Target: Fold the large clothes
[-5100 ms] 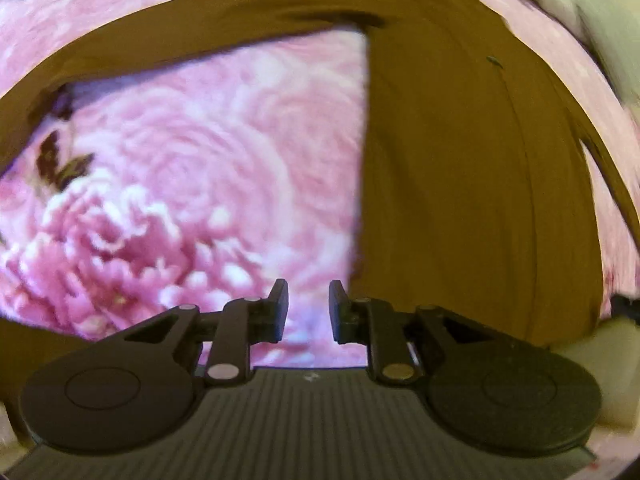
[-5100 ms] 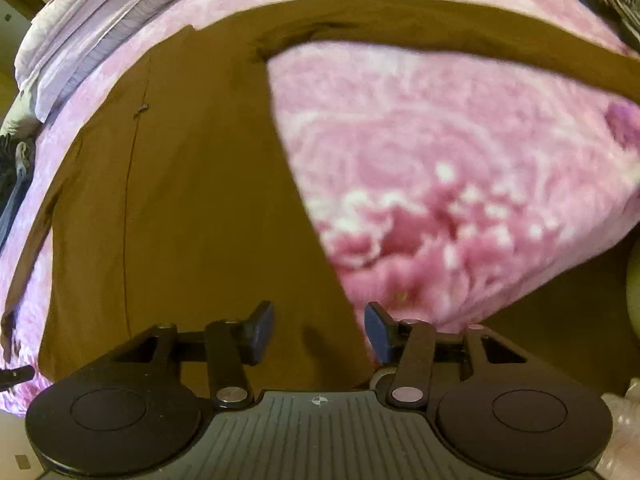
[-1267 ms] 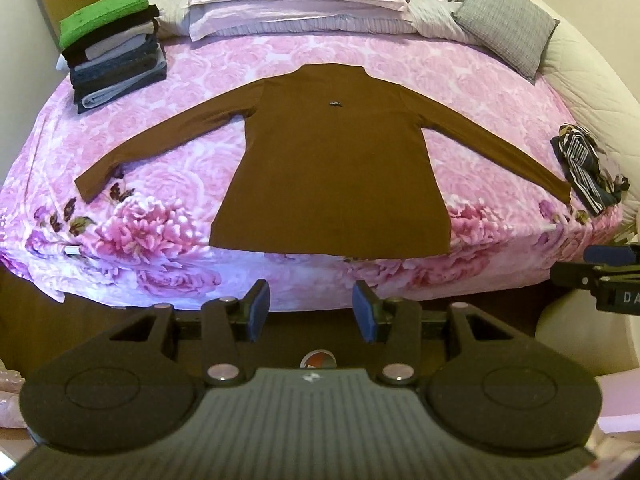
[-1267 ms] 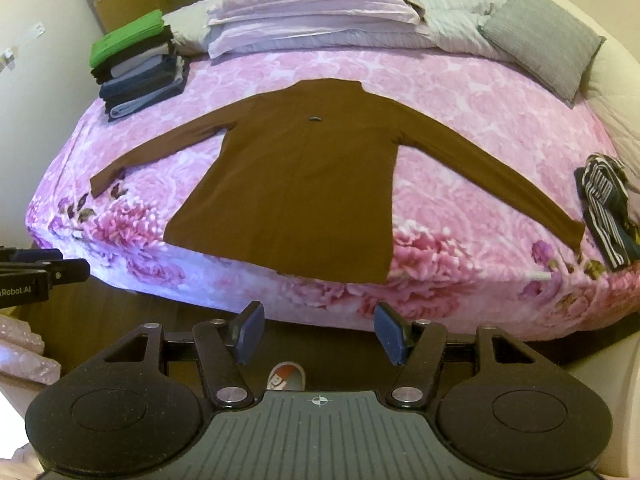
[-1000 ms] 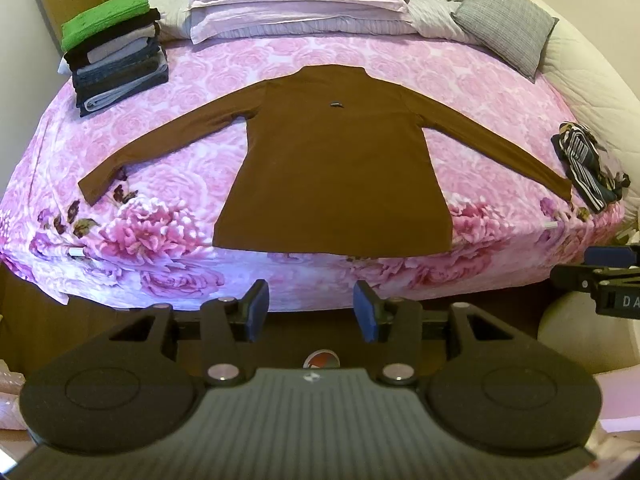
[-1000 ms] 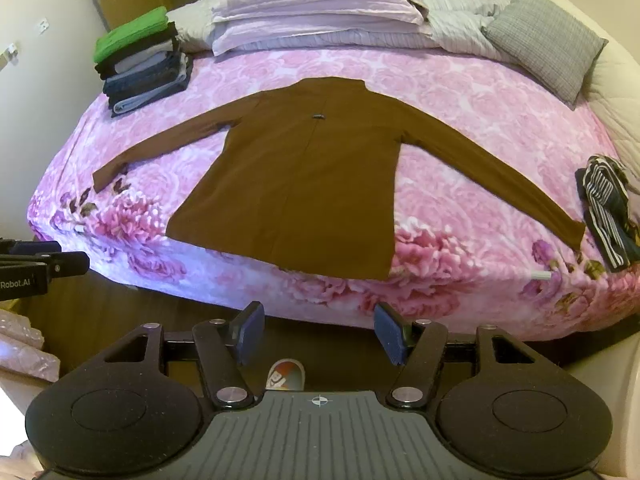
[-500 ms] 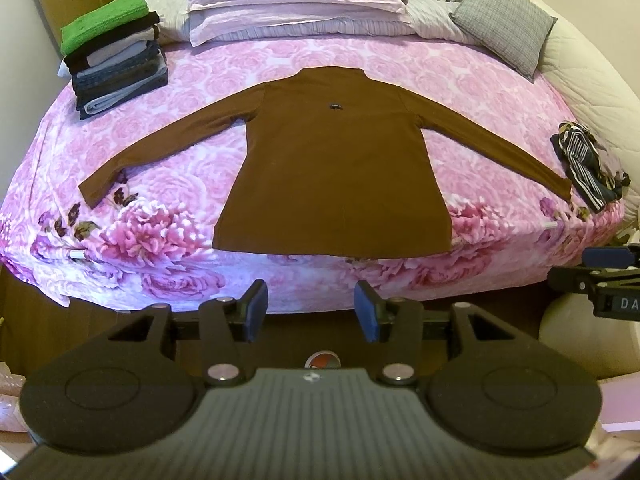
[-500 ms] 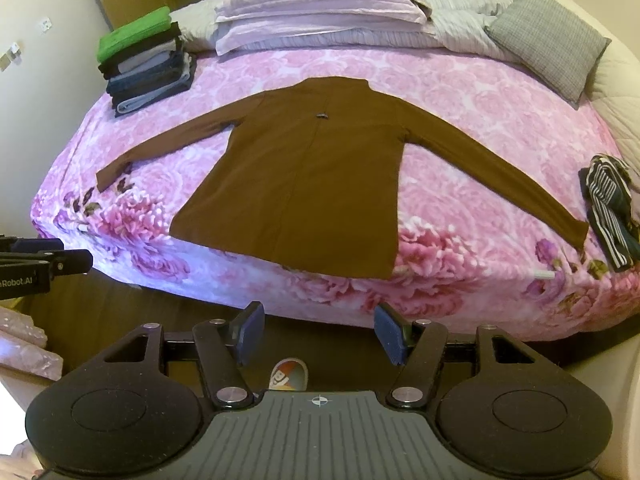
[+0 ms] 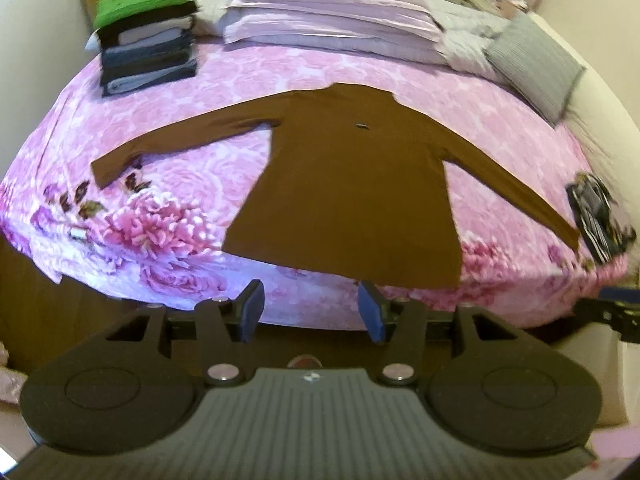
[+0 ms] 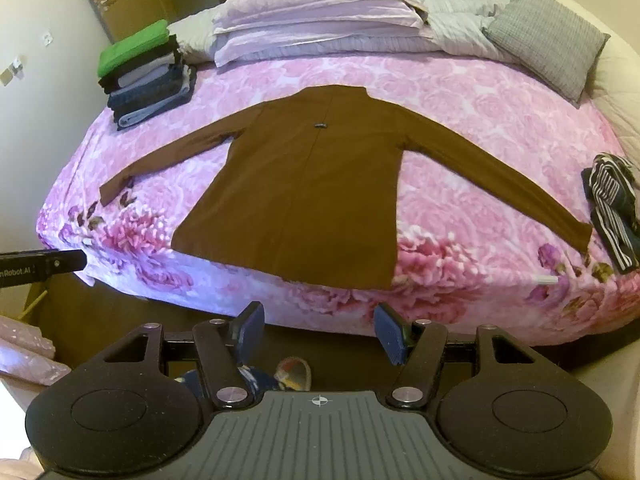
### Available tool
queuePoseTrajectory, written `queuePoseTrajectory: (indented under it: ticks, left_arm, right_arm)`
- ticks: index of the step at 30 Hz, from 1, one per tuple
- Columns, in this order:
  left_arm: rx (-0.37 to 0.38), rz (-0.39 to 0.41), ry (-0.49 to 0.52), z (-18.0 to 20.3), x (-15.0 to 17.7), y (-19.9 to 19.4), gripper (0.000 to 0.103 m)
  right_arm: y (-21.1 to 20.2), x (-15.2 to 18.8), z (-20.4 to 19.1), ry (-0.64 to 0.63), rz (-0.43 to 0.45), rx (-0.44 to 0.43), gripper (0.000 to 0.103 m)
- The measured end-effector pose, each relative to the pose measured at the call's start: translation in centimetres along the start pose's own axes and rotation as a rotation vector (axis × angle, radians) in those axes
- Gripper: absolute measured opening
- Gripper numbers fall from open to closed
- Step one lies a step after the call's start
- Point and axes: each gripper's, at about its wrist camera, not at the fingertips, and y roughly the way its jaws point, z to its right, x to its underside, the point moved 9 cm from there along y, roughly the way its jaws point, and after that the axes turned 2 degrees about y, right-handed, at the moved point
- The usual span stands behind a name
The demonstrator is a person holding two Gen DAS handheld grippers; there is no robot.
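Brown long-sleeved top is lying flat, sleeves spread, on the floral bed. Left tool, just widening, and right tool are hovering spread, empty. Soft, light knit: probably best pinched at cuff or hem corner.

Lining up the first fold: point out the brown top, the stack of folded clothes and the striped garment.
brown top (image 10: pixel 304 192), right wrist view, middle of its body.
stack of folded clothes (image 10: pixel 148 76), right wrist view, its side.
striped garment (image 10: pixel 612 208), right wrist view, its middle.
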Motion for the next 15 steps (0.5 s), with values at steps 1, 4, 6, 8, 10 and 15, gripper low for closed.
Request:
queuePoseTrajectory:
  ticks: [1, 4, 6, 8, 10, 15]
  left_arm:
    - [-0.004, 0.003, -0.025, -0.8, -0.4, 0.5, 0.048]
    - [-0.004, 0.006, -0.106, -3.2, -1.6, 2.2, 0.048]
    - [-0.02, 0.014, -0.162, -5.1, -2.8, 3.6, 0.048]
    - [-0.014, 0.025, -0.225, -7.1, -3.9, 5.1, 0.048]
    - [0.005, 0.039, -0.315, -9.5, -5.2, 7.1, 0.048]
    - [0.012, 0.088, -0.489, -15.6, -9.2, 12.7, 0.048]
  right_arm:
    - [0.1, -0.3, 0.2, 0.005, 0.002, 0.0, 0.058]
    - [0.8, -1.5, 1.2, 0.041, 0.004, -0.005, 0.058]
    - [1.7, -2.6, 2.1, 0.068, 0.001, 0.001, 0.058]
    - [2.8, -3.9, 2.9, 0.086, -0.001, 0.023, 0.058]
    - [3.8, -5.5, 3.6, 0.105, 0.004, 0.035, 0.058]
    - [7.2, -10.9, 5.0, 0.173, 0.034, 0.053, 0.058]
